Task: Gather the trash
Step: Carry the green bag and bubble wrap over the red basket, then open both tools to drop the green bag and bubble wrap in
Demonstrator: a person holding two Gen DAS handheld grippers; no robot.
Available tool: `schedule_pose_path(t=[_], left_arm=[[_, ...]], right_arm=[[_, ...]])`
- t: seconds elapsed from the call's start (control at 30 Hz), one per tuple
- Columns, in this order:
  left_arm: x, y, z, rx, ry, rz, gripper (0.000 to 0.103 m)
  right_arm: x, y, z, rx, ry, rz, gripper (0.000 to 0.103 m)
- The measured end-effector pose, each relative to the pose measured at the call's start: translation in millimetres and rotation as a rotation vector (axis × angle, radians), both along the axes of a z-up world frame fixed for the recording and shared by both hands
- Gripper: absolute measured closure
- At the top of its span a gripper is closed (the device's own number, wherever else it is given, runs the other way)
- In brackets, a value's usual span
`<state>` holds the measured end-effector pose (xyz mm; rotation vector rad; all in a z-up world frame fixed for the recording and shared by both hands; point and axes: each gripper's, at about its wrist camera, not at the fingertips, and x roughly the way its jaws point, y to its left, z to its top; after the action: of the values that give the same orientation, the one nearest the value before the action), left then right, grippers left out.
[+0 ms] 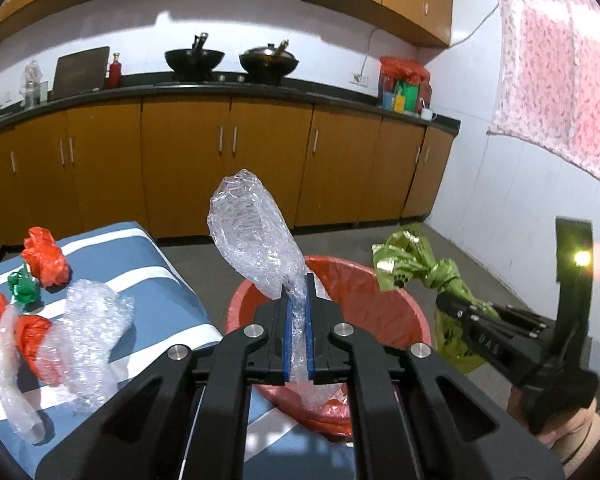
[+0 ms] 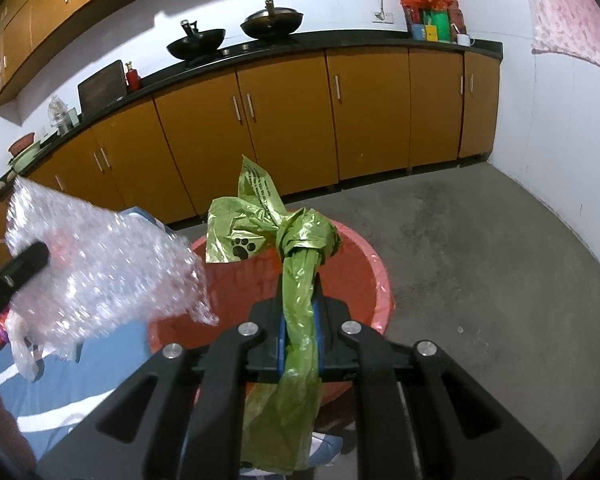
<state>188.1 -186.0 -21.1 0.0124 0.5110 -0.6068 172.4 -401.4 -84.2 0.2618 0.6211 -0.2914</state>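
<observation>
The left gripper (image 1: 299,292) clamps a twist of clear bubble wrap (image 1: 252,228) that sticks up past its fingertips; the right gripper (image 2: 300,304) pinches a knotted green bag (image 2: 296,240). Just beyond and below both sets of fingers stands the red bin (image 1: 400,312). More plastic scraps (image 1: 80,320) lie left of the left fingers on the striped cloth (image 1: 160,280).

Left wrist view rides just behind its own fingers, tilted down across the red bin (image 1: 400,312) toward the far kitchen counter (image 1: 260,90), striped table (image 1: 168,280) near left. Right wrist view sits close beside it, angled down on the same bin (image 2: 376,276) and counter (image 2: 300,42), probably turned slightly further right. Each catches the other's gripper at its edge.
</observation>
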Motion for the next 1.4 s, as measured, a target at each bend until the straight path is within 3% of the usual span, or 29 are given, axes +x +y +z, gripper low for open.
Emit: schedule_pose_path(t=[0.43, 0.63, 0.73, 0.87, 0.93, 0.97, 1.27, 1.4], left_arm=[[17, -38, -23, 0.093, 0.014, -0.032, 0.098], [24, -37, -33, 0.096, 0.051, -0.022, 0.098], [27, -37, -34, 0.086, 0.075, -0.024, 0.097], [29, -37, -36, 0.086, 0.095, -0.022, 0.088], [28, -34, -36, 0.081, 0.093, -0.013, 0.070], [27, -31, -35, 0.075, 0.088, -0.006, 0.067], [22, -2, -22, 0.047, 0.073, 0.040, 0.066], [10, 27, -13, 0.031, 0.051, 0.084, 0.056]], right_arm=[[22, -10, -13, 0.037, -0.011, 0.019, 0.091], [24, -16, -16, 0.059, -0.030, 0.040, 0.086], [22, -14, -14, 0.056, -0.041, 0.055, 0.079], [21, -15, -15, 0.064, -0.042, 0.059, 0.074], [17, -16, -14, 0.062, -0.045, 0.056, 0.073], [15, -17, -13, 0.058, -0.047, 0.054, 0.071], [-4, -19, 2, 0.020, -0.064, 0.036, 0.065], [-8, -4, 11, 0.005, -0.076, 0.063, 0.059]])
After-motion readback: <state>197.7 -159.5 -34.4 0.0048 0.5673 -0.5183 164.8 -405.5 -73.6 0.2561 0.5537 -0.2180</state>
